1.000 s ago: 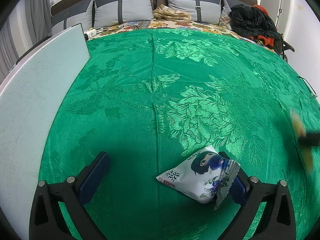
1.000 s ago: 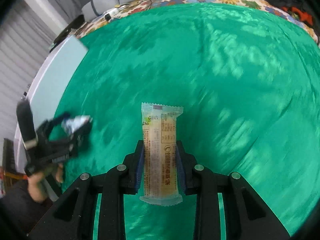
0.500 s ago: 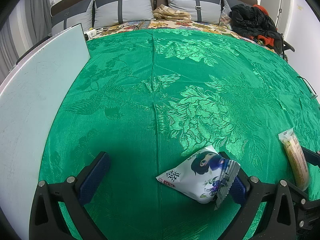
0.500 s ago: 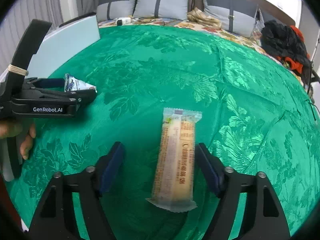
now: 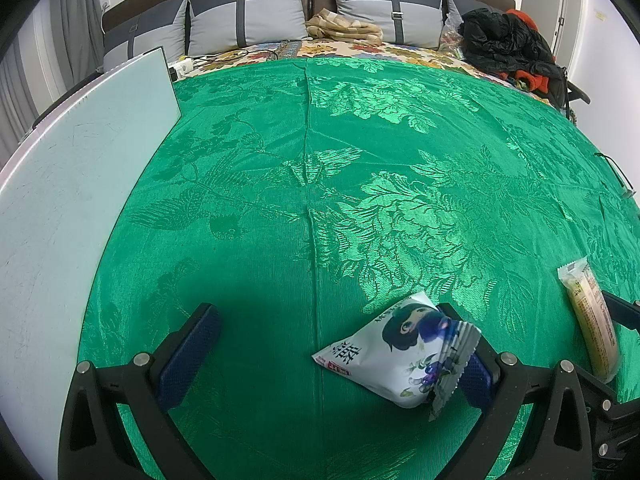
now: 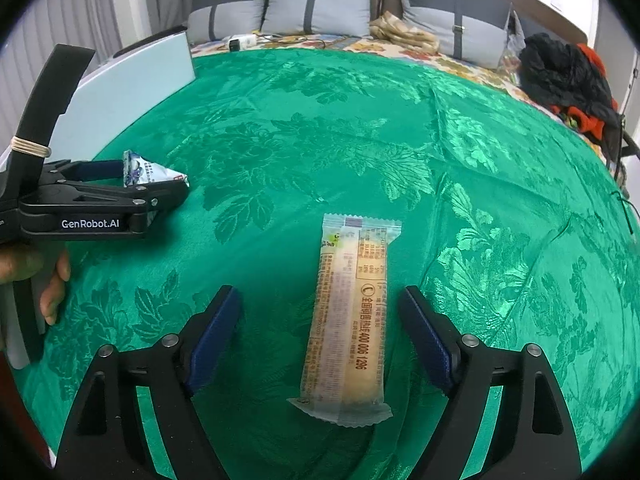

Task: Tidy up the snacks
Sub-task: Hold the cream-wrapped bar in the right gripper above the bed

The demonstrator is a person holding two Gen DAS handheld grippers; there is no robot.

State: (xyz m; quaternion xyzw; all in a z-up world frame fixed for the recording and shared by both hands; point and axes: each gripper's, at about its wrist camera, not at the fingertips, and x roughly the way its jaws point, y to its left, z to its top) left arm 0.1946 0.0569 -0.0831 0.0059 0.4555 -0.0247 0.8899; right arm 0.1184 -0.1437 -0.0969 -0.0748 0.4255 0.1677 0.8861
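A white snack pouch (image 5: 404,356) with a cartoon face lies on the green cloth (image 5: 320,160). It rests against the right finger of my left gripper (image 5: 326,312), whose jaws stand wide open. A long tan snack bar (image 6: 350,320) in a clear wrapper lies flat on the cloth between the fingers of my right gripper (image 6: 318,292). Those jaws are opening and the pads stand clear of the bar on both sides. The right wrist view shows the left gripper (image 6: 154,179) at the left with the pouch (image 6: 152,170) in it. The bar (image 5: 592,316) shows at the left wrist view's right edge.
A pale blue-white board (image 5: 60,200) runs along the cloth's left side. Grey pillows (image 5: 248,20) and a heap of black and orange clothing (image 5: 508,48) lie at the far end. A person's hand (image 6: 52,292) holds the left gripper's handle.
My right gripper swung round and down to the cloth beside the left gripper, and its jaws spread apart, letting go of the bar. The left gripper and the pouch stayed put.
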